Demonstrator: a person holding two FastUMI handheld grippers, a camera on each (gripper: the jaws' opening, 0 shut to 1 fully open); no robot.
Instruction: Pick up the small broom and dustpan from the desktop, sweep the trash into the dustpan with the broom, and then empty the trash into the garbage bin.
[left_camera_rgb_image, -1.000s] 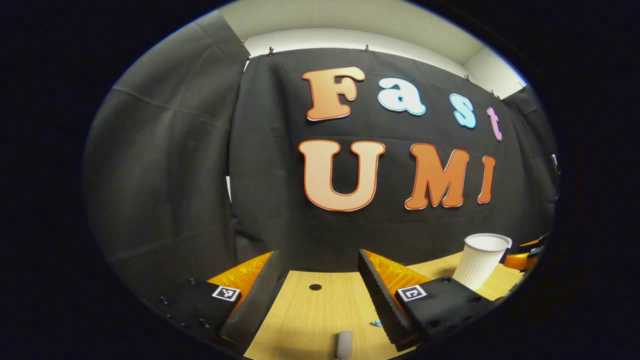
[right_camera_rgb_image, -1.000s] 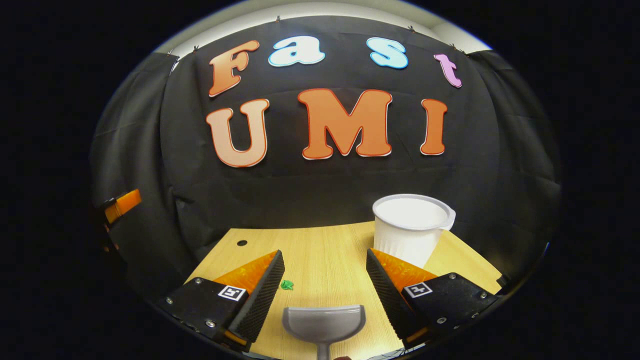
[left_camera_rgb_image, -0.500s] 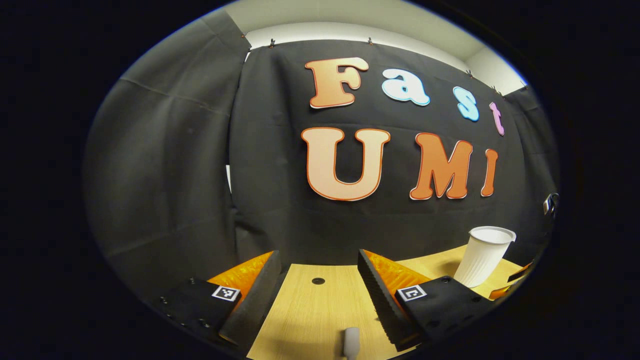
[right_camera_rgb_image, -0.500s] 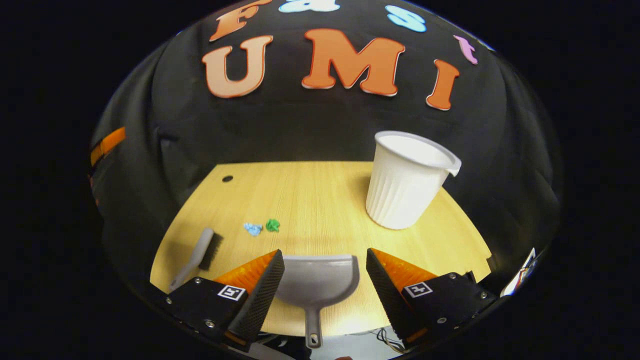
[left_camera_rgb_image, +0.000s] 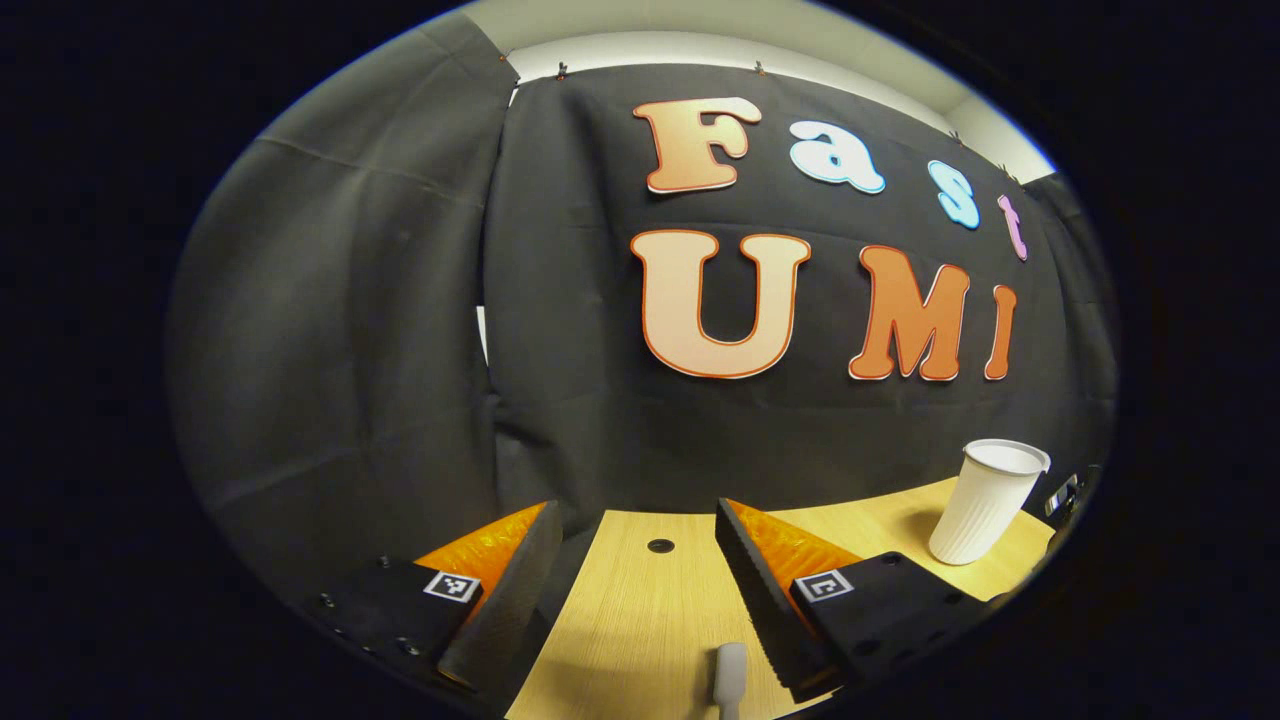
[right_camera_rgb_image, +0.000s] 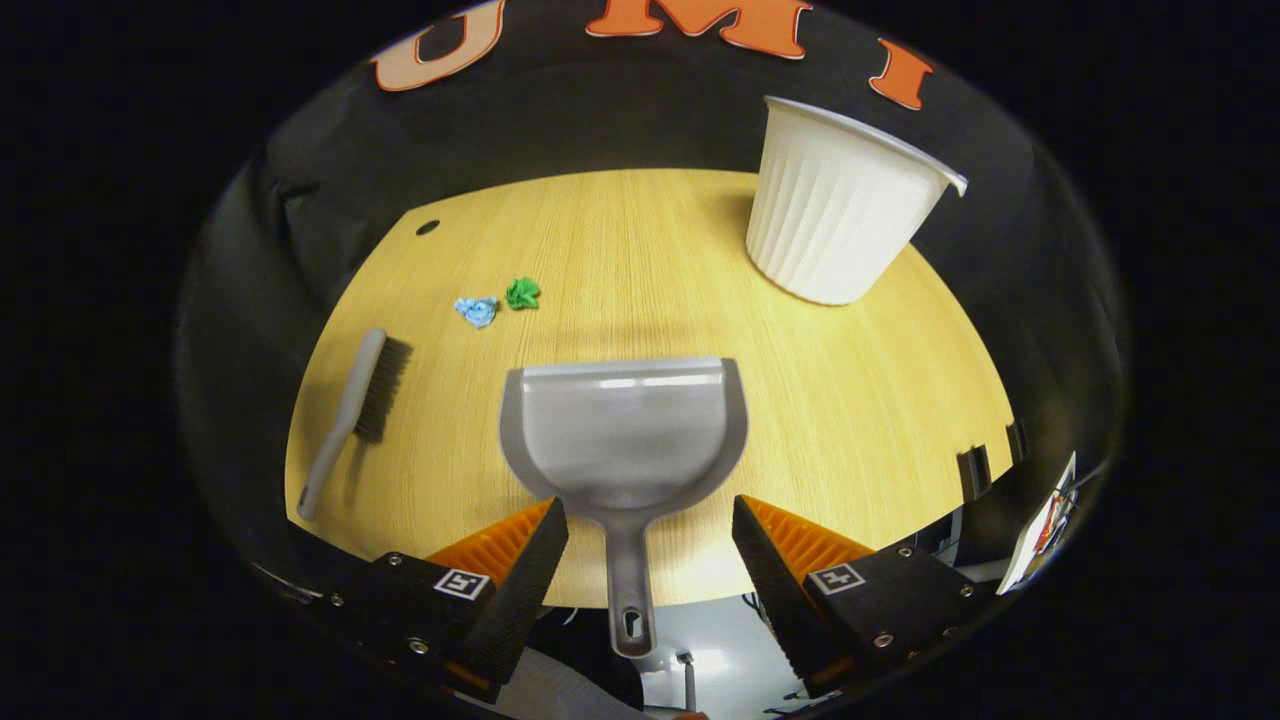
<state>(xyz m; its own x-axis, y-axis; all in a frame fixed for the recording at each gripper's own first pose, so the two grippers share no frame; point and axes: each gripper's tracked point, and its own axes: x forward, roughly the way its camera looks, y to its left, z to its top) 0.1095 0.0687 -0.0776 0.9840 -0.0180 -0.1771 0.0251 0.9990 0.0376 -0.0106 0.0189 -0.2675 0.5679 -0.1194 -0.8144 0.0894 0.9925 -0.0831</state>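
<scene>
In the right gripper view a grey dustpan (right_camera_rgb_image: 625, 430) lies flat on the wooden desktop (right_camera_rgb_image: 850, 390), its handle pointing toward me over the near edge. My right gripper (right_camera_rgb_image: 648, 545) is open, its fingers either side of that handle and apart from it. A small grey broom (right_camera_rgb_image: 352, 410) with dark bristles lies to the left. A blue scrap (right_camera_rgb_image: 477, 310) and a green scrap (right_camera_rgb_image: 522, 292) sit beyond it. The white ribbed bin (right_camera_rgb_image: 840, 205) stands at the far right. My left gripper (left_camera_rgb_image: 633, 585) is open above the desk; the broom's handle end (left_camera_rgb_image: 730, 678) lies below, between its fingers.
A small round hole (right_camera_rgb_image: 428, 227) marks the desk's far left corner, also seen as the hole (left_camera_rgb_image: 660, 546) in the left gripper view. The white bin (left_camera_rgb_image: 985, 500) stands far right there. Black cloth walls close off the back and sides.
The right gripper has tilted down and drawn back, so the whole dustpan, broom and scraps now show. The left gripper has shifted slightly left; the bin slid right in its view.
</scene>
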